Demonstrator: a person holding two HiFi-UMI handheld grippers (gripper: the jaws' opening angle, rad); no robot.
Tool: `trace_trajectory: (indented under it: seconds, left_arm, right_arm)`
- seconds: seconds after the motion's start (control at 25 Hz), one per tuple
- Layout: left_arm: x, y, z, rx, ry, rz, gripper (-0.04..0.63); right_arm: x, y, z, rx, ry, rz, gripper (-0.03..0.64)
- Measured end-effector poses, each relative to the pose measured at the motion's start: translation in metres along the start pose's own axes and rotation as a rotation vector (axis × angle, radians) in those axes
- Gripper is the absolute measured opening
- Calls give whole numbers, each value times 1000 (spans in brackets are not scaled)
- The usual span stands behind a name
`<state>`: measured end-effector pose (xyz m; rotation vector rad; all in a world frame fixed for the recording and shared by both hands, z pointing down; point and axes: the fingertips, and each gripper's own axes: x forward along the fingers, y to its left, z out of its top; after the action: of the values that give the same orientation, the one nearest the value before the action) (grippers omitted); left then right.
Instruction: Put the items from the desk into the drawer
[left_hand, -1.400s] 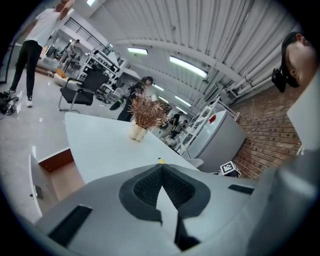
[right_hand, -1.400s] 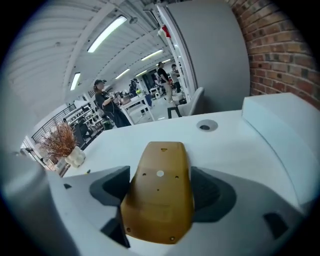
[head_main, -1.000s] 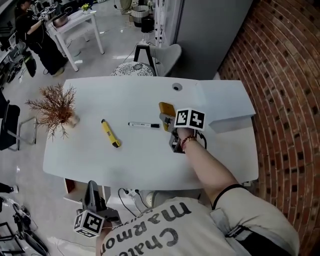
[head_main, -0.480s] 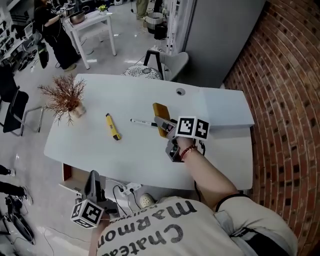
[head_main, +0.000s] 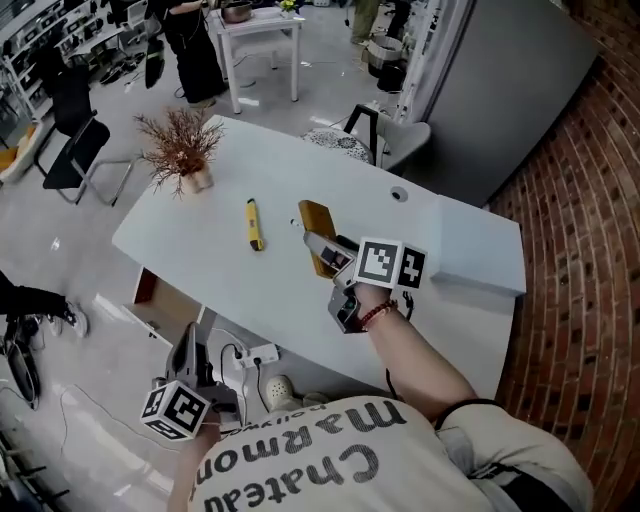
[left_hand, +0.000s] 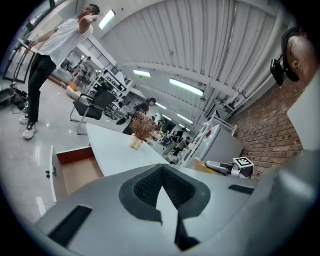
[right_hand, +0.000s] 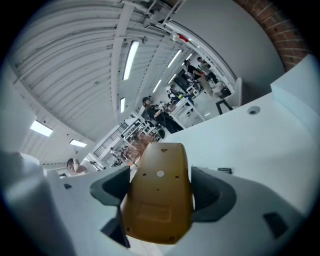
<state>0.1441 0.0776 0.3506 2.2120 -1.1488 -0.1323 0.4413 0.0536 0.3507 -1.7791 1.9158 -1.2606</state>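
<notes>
One ochre device (right_hand: 159, 200) | gripped lengthwise by right claw (head_main: 325, 250), pointing forward | left claw (left_hand: 161, 175) closed

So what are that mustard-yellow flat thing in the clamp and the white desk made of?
The mustard-yellow flat case looks like matte moulded plastic: small screw holes and a recessed hatch outline mark its back. The white desk top looks like smooth laminate or painted board, with a faint sheen; which, I cannot tell.

This looks like a robotics lab or workshop. Equipment racks (head_main: 45, 25) crowd the far left. A brick wall (head_main: 585, 180) stands at the right.
</notes>
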Motion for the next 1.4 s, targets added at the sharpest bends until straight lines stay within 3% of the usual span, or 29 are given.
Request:
trace_trajectory:
  seconds: [0.6, 0.84, 1.04, 1.4]
  left_arm:
    - [-145, 31, 8, -6, -191, 238, 2]
    - [-173, 40, 7, -29, -252, 320, 2]
    - [-188, 81, 20, -55, -268, 356, 2]
    - [-193, 172, 88, -57, -295, 350, 2]
  right_arm:
    - [25, 113, -98, -118, 205, 271, 388]
    - [40, 147, -126, -160, 293, 357, 388]
    - [72, 187, -159, -174, 344, 395, 388]
    - [147, 264, -201, -195, 369, 414, 388]
